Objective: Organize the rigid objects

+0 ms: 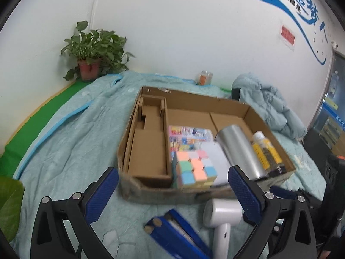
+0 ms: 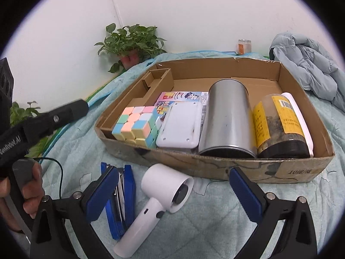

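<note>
A cardboard box (image 1: 151,192) (image 2: 291,172) lies on the light blue quilt. Inside it are a pastel puzzle cube (image 1: 194,170) (image 2: 135,127), a white flat case (image 2: 181,127), a colourful card (image 1: 189,136) (image 2: 183,97), a silver cylinder (image 1: 239,151) (image 2: 226,118) and a yellow-labelled jar (image 1: 267,153) (image 2: 278,125). In front of the box lie a white handheld fan (image 1: 222,220) (image 2: 159,196) and a blue stapler (image 1: 174,233) (image 2: 120,198). My left gripper (image 1: 172,185) is open above them. My right gripper (image 2: 172,185) is open, the fan between its fingers.
A potted plant (image 1: 92,51) (image 2: 131,43) stands in the back corner. A small jar (image 1: 204,77) (image 2: 243,46) stands by the wall. A light blue jacket (image 1: 267,105) (image 2: 308,64) lies at the right. The left hand and its gripper (image 2: 43,118) show at the left of the right wrist view.
</note>
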